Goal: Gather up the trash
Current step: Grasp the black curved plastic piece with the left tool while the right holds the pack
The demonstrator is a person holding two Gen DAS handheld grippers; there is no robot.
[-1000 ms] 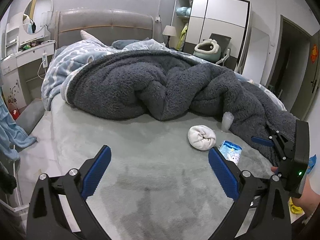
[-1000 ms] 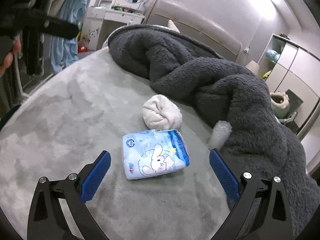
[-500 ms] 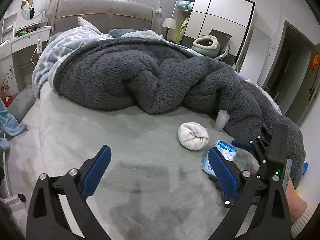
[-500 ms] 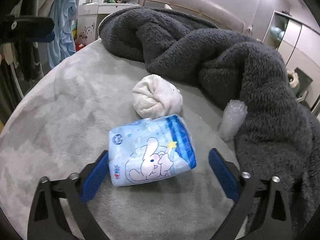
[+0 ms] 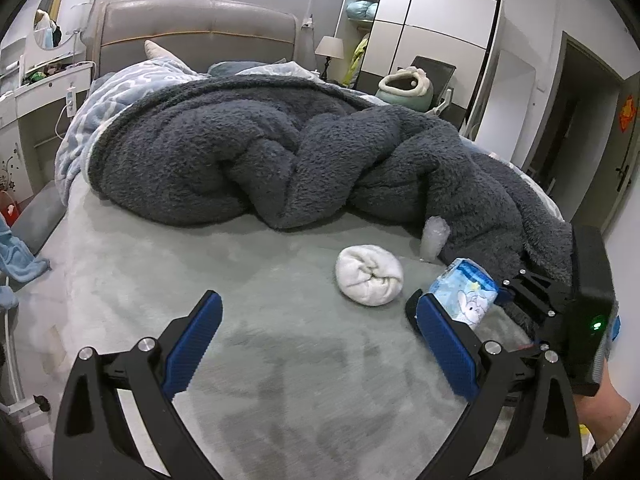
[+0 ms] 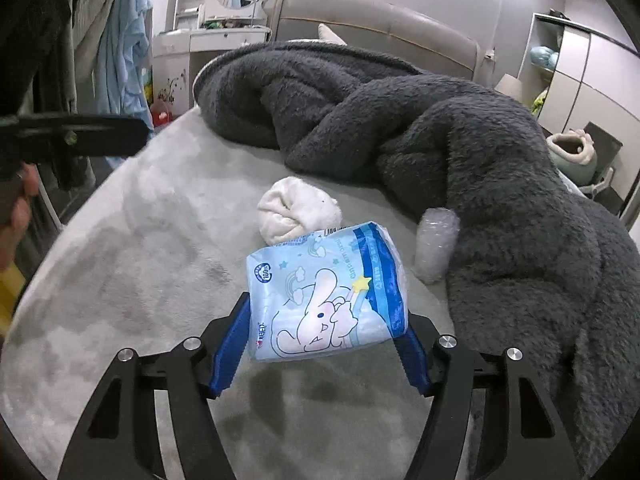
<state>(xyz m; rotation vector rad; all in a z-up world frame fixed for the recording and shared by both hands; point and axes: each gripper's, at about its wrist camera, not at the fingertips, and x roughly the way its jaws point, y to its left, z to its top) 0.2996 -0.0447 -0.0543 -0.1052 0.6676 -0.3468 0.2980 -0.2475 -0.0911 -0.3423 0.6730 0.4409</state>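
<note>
A light blue tissue pack (image 6: 324, 300) printed with a cartoon rabbit sits between the blue pads of my right gripper (image 6: 324, 350). The jaws are closing, both pads touch its sides, and it is tipped up off the grey bed sheet (image 6: 140, 272). The left wrist view shows the same pack (image 5: 464, 300) standing raised at the right. My left gripper (image 5: 316, 336) hovers open over bare sheet with nothing between its fingers. Behind the pack lie a white rolled cloth ball (image 6: 298, 210) and a clear crumpled plastic piece (image 6: 436, 244).
A heaped dark grey fleece blanket (image 5: 280, 152) covers the far half of the bed and runs down its right side. A dressing table (image 5: 44, 88) stands at the left and a wardrobe (image 5: 424, 40) at the back right. Clothes (image 6: 120, 40) hang beside the bed.
The right jaws have narrowed from wide apart onto the tissue pack, which has tipped up off the sheet. The left gripper has drifted closer over the bed, still open.
</note>
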